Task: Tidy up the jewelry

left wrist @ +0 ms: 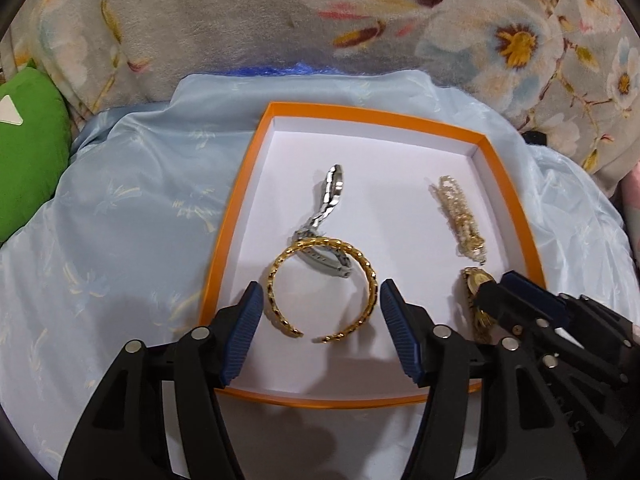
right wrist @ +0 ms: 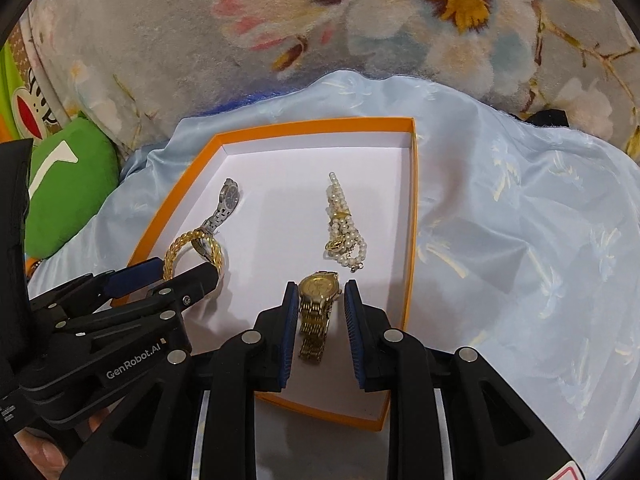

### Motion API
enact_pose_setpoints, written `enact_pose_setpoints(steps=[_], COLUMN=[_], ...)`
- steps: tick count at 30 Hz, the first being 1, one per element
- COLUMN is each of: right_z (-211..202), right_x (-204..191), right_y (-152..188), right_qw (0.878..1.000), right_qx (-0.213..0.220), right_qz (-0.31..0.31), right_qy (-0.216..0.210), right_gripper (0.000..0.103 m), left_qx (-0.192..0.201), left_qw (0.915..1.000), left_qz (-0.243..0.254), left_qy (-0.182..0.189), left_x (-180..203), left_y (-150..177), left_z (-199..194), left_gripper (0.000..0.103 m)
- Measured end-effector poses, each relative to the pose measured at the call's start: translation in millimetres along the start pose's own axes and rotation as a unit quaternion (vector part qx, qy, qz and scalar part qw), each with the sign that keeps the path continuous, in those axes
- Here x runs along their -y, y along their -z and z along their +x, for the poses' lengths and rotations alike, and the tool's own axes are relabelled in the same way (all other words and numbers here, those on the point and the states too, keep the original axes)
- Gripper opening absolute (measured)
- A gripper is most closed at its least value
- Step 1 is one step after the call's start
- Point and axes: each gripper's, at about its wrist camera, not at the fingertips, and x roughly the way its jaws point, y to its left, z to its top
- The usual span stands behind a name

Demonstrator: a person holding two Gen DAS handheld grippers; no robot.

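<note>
An orange box [left wrist: 236,196] with a white floor lies on pale blue cloth; it also shows in the right wrist view [right wrist: 414,216]. In it lie a gold bangle [left wrist: 280,264], a silver watch [left wrist: 330,196], a pearl bracelet [left wrist: 460,220] and a gold watch [right wrist: 316,312]. My left gripper [left wrist: 322,312] is open with its fingers on either side of the bangle [right wrist: 176,252], apart from it. My right gripper [right wrist: 319,304] is open, its pads either side of the gold watch [left wrist: 476,280] with gaps showing. The silver watch [right wrist: 226,204] and pearls [right wrist: 340,224] lie further in.
The pale blue cloth [left wrist: 120,220] covers a floral blanket [left wrist: 240,20]. A green cushion [left wrist: 28,148] lies at the left. The two grippers are close side by side over the box's near half.
</note>
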Motion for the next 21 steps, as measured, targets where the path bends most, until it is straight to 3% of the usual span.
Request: enact_pose_setpoints(steps=[4, 6, 10, 15, 21], right_z=[-23.5, -41.6, -80.1, -125.5, -156.2], right_x=[3.6, 7.2, 8.1, -7.4, -36.7], right_y=[-0.2, 4.5, 30.8, 90.7, 160.8], right_qw=[1.000, 0.999, 0.999, 1.000, 0.999], right_qx=[0.027, 0.038, 0.042, 0.024, -0.018], right_qz=[0.010, 0.019, 0.020, -0.002, -0.011], right_qy=[-0.008, -0.013, -0.019, -0.019, -0.039], right_gripper=[0.031, 0.035, 0.035, 0.036, 0.039], left_qx=[0.018, 0.040, 0.068, 0.076, 0.021], left_qw=[0.9996, 0.9984, 0.9954, 0.9954, 0.9984], left_qz=[-0.020, -0.031, -0.058, -0.058, -0.052], left_qy=[0.013, 0.022, 0.035, 0.008, 0.008], left_x=[-8.9, -17.2, -38.2, -58.3, -66.0], left_y=[-2.6, -2.3, 12.5, 64.4, 145.9], left_z=[-17.8, -41.2, -92.5, -144.3, -166.3], left_gripper=[0.067, 0.074, 0.077, 0.083, 0.083])
